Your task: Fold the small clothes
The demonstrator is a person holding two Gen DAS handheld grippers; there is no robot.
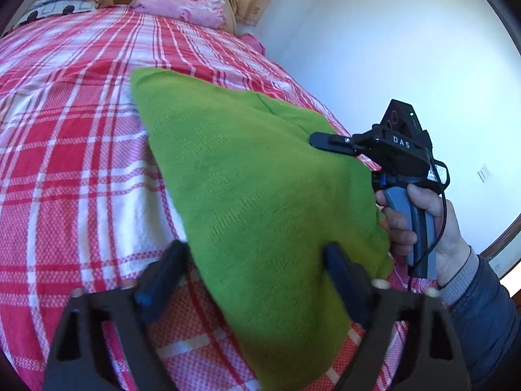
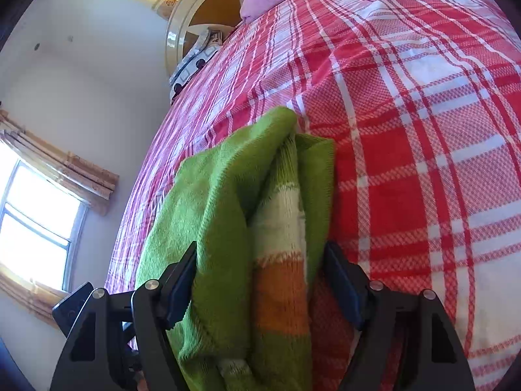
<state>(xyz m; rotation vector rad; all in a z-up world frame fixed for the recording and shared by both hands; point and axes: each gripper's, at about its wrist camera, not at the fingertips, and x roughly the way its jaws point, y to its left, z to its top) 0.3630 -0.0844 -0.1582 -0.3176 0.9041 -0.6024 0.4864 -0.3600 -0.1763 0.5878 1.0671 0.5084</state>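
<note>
Bed (image 1: 65, 137) with a red and white checked cover fills most of both views, with a pink bundle (image 1: 185, 6) and a patterned pillow (image 1: 58, 5) up by the headboard. Over the near part of the bed hangs the green knitted garment (image 1: 247, 189), lifted off the cover and stretched between the two tools; its far corner looks to reach the cover or come close to it.

The right hand-held gripper (image 1: 317, 138) pinches the garment's far edge, with the person's hand (image 1: 420, 224) round the handle. From its own camera, bunched green cloth with white and orange stripes sits squeezed between the two fingers, so it is grasping the garment. The left hand-held gripper (image 1: 257, 260) has the cloth running between its fingers, which stand fairly wide; I cannot tell whether it is clamped on the cloth or merely behind it.

The step in hand seems to be carrying the cloth over for a fold. To do it well, keep both held corners level and the edge taut, lower the garment flat onto the bed, line edge to edge, and let go only once it lies smooth.
</note>
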